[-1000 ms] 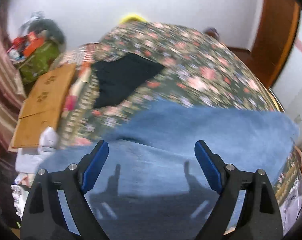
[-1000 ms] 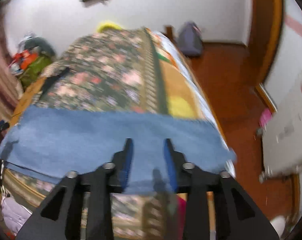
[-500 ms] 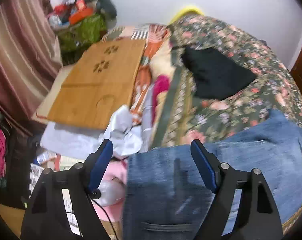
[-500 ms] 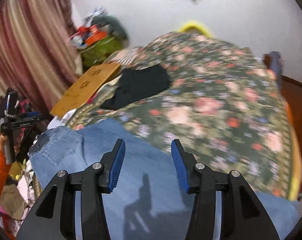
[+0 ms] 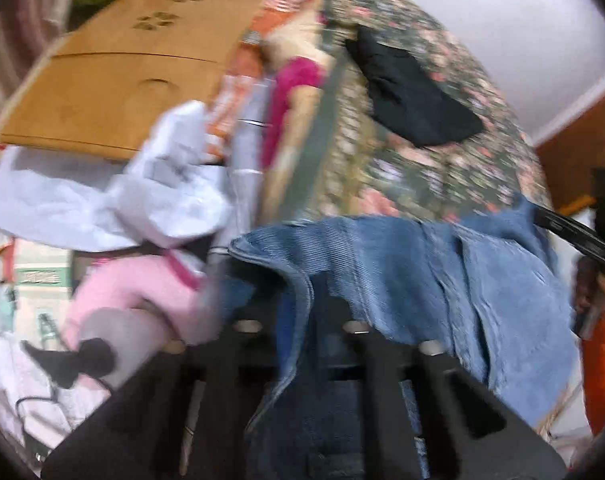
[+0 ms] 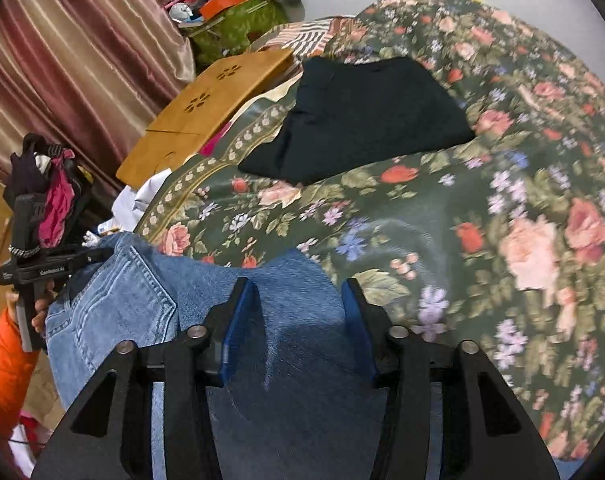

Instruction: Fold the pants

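Observation:
Blue jeans (image 5: 422, 272) lie across the near edge of a flowered bed, waistband and back pocket (image 6: 122, 304) to the left. My left gripper (image 5: 298, 304) is shut on the waistband edge at the jeans' left end; the picture is blurred. In the right wrist view that left gripper (image 6: 98, 258) shows at the far left, held by a hand in an orange sleeve. My right gripper (image 6: 298, 312) sits over the jeans' leg, its jaws closing on a hump of denim bunched between the blue pads (image 6: 238, 320).
A folded black garment (image 6: 362, 120) lies further up the bedspread (image 6: 502, 200). Left of the bed are a wooden board (image 6: 206, 108), white and pink laundry (image 5: 142, 200), a striped curtain (image 6: 62, 60) and a green bag (image 6: 238, 24) with clutter.
Both grippers swung left along the jeans. The left one, open before, dropped onto the waistband edge and shut on it. The right one left the leg hem and sank onto the leg.

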Action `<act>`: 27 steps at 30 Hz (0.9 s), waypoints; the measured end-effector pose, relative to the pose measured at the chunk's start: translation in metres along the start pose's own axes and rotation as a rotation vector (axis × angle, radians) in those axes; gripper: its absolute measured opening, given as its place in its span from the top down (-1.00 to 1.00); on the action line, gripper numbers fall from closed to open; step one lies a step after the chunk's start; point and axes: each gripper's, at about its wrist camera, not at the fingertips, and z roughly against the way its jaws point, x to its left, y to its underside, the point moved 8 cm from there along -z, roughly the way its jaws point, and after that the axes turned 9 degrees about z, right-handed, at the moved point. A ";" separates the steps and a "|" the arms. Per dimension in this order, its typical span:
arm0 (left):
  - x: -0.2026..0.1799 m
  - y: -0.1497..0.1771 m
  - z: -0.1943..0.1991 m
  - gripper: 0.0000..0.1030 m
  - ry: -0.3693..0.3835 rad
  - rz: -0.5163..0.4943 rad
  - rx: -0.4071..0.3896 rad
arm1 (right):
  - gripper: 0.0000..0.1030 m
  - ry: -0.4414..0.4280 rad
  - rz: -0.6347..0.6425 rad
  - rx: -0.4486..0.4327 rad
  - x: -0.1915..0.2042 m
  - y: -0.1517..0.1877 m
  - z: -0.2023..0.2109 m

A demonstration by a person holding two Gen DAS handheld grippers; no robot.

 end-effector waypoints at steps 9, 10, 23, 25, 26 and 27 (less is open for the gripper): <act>0.000 0.002 0.025 0.96 -0.304 -0.183 -0.139 | 0.93 0.163 0.147 -0.077 0.008 -0.004 0.014; 0.005 0.000 0.027 0.96 -0.308 -0.178 -0.138 | 0.94 0.175 0.155 -0.077 0.007 -0.005 0.014; 0.019 0.002 0.047 0.06 -0.265 -0.095 -0.132 | 0.70 0.132 0.004 -0.037 0.003 0.000 0.042; 0.023 0.008 0.061 -0.09 -0.237 -0.055 -0.154 | 0.49 0.131 -0.020 -0.066 0.007 0.007 0.063; 0.024 0.014 0.066 -0.13 -0.225 -0.044 -0.155 | 0.37 0.137 -0.029 -0.087 0.011 0.013 0.076; 0.025 0.019 0.067 -0.15 -0.217 -0.035 -0.147 | 0.33 0.141 -0.030 -0.099 0.014 0.018 0.083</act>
